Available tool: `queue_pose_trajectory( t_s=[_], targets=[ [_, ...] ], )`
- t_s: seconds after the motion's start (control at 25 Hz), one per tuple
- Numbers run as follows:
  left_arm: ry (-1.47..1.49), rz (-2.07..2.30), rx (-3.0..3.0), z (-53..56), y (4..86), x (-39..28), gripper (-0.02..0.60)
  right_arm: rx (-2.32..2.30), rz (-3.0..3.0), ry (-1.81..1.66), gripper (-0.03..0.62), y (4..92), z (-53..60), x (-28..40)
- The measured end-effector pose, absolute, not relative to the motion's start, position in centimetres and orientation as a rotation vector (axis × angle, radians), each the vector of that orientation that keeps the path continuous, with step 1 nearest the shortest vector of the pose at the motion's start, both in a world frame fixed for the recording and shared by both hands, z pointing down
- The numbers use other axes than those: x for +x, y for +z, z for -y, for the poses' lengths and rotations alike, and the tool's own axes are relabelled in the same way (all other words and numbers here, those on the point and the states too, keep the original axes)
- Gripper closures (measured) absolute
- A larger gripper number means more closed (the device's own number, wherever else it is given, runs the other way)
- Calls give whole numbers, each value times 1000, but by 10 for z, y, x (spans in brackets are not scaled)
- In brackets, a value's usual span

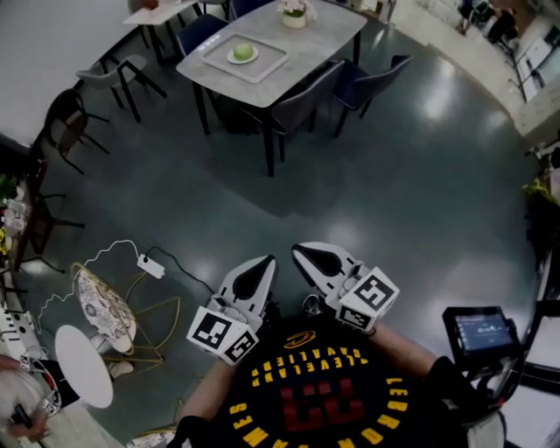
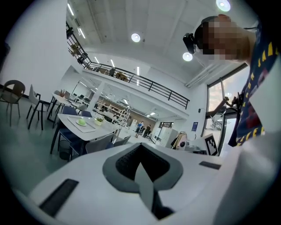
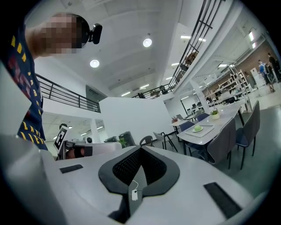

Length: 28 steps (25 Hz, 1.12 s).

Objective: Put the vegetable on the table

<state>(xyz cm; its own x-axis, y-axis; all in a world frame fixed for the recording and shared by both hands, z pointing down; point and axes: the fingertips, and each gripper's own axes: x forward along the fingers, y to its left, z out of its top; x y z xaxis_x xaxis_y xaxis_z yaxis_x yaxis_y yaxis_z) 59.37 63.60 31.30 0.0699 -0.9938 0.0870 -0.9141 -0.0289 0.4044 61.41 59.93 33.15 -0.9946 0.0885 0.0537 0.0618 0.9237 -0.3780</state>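
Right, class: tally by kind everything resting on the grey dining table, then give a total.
Tray: 1
Plate: 1
Green vegetable: 1
Potted plant: 1
Total: 4

left gripper [image 1: 265, 263] and right gripper [image 1: 302, 254] held level and side by side, close before the person's chest, tips nearly meeting. each has its jaws together with nothing between them. both forearms [image 1: 208, 395] bend inward from the sides.
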Motion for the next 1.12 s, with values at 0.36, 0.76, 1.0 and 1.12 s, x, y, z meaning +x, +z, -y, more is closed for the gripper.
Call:
queue_pose_trajectory(
  t_s=[0.36, 0.76, 1.0, 1.12],
  targets=[
    [-363, 1896, 1984, -644, 310, 483, 581, -63, 2955, 568, 597, 334, -602, 512],
    [-398, 1874, 1955, -651, 324, 405, 581, 12, 2885, 461, 597, 338, -601, 447],
    [-395, 1890, 1911, -634, 334, 365, 581, -96, 2862, 405, 597, 349, -596, 403],
    [-364, 1941, 1872, -624, 338, 338, 581, -208, 2895, 374, 597, 352, -589, 375]
  ],
)
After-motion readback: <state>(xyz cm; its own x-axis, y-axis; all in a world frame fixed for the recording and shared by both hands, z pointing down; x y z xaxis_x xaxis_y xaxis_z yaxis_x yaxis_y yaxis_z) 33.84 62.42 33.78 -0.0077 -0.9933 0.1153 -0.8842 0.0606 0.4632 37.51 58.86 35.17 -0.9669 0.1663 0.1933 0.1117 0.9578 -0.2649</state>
